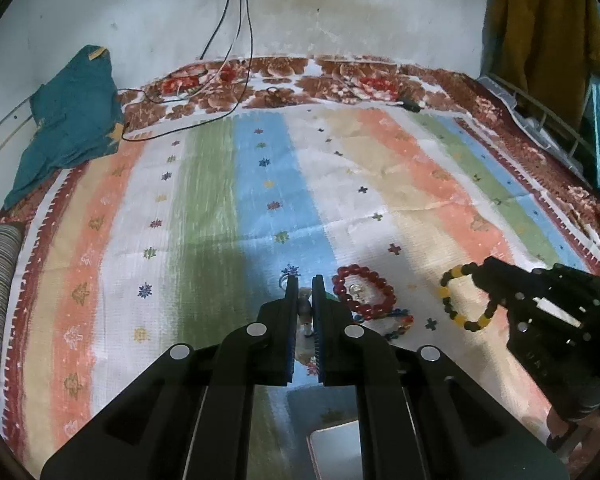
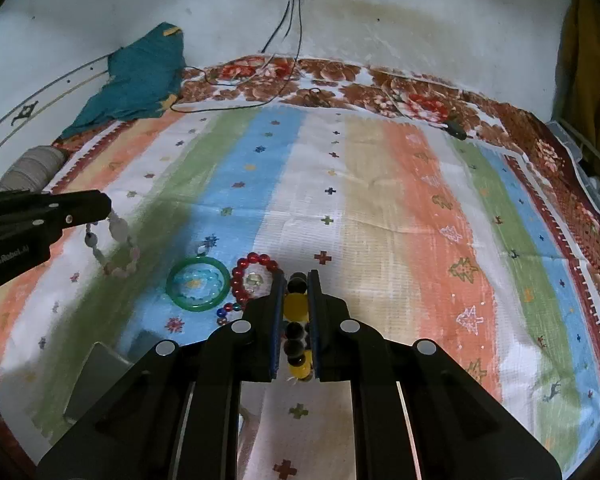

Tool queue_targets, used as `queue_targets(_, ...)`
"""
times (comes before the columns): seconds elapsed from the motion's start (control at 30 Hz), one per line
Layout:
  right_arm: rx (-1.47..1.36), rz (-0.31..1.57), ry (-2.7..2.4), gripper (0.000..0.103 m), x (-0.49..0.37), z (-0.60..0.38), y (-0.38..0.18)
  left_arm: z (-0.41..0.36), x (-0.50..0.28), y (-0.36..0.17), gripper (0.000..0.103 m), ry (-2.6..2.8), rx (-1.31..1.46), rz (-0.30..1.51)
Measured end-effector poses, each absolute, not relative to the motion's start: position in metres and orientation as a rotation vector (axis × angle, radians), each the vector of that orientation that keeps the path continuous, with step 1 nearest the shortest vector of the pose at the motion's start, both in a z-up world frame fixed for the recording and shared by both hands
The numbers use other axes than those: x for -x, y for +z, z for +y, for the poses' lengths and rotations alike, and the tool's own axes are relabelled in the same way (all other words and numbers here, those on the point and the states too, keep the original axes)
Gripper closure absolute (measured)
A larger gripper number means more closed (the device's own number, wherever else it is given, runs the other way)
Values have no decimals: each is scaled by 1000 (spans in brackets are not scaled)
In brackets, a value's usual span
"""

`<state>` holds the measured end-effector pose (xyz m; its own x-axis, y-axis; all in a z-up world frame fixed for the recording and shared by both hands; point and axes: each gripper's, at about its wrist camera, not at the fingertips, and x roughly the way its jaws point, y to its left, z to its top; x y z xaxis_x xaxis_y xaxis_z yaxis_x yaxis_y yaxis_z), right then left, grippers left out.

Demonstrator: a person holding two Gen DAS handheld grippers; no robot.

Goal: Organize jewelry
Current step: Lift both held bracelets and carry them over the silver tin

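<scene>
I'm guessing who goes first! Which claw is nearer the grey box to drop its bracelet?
Probably left. The grey box lies just beneath the left claw and its pale bracelet; the right claw, gripping the yellow-and-black bracelet, has it off to its left side.

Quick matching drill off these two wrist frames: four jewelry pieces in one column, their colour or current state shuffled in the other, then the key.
Things:
1. yellow-and-black bead bracelet
2. pale pink bead bracelet
3. green bangle
4. red bead bracelet

States:
A. lies on the blanket, around a blue bead ring
B. clamped in the right gripper
C. lies on the blanket, right beside the bangle
D. hangs from the left gripper

Pairs: 1-B, 2-D, 3-A, 4-C
</scene>
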<state>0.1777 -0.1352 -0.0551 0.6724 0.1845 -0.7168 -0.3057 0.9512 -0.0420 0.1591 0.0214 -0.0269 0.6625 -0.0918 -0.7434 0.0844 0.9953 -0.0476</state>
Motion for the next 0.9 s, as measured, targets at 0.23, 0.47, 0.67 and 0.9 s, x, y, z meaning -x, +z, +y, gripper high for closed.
queue_targets(0.23, 146, 771, 302, 91, -162, -135, -44, 20, -143, -18, 97, -106, 29, 819)
queue_targets(0.47, 117, 748, 332, 91, -145, -138, -29, 14, -127, -11, 97, -132, 19, 808)
queue_targets(0.67, 99, 743, 366, 91, -131, -137, -23, 10, -115, -8, 97, -155, 9, 797)
queue_targets(0.9, 102, 737, 402, 91, -114, -134, -18, 5, -95, 1, 97, -182, 14, 784)
